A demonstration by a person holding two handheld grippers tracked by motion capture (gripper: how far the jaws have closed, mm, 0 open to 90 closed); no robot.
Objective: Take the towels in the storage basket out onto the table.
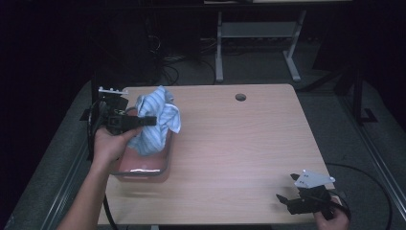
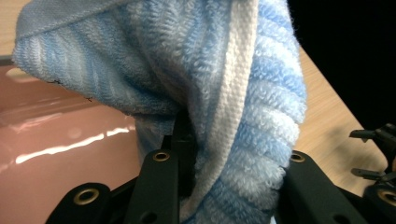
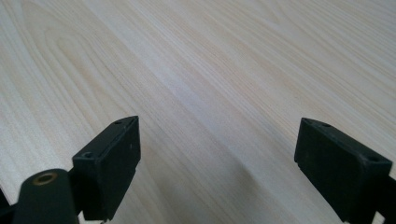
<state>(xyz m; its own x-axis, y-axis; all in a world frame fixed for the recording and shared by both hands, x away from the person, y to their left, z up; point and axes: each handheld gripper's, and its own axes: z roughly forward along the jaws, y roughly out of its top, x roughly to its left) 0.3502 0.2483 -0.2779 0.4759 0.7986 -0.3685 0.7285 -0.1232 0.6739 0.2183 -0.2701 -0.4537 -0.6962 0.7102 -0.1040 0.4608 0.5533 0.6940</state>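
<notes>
Lower right: right gripper (image 1: 298,199) idle on table (image 1: 239,143), jaws wide, empty. Left of frame: left gripper (image 1: 143,120) clamps towel (image 1: 155,122) above pink tray (image 1: 143,173). Towel lifted, likely not yet placed; goal unclear.

Rectangular table with light wood-grain laminate top (image 1: 230,143), rounded corners, standing on grey carpeted floor (image 1: 325,100). Round cable hole (image 1: 240,97) near far edge, right of centre. Shallow rectangular pink plastic tray (image 1: 143,168) lies on the top toward the left side, near the front-left corner; glossy pink floor of tray (image 2: 56,140) reflects light. Pale straight grain of the bare top (image 3: 196,70) seen close up at front right
</notes>
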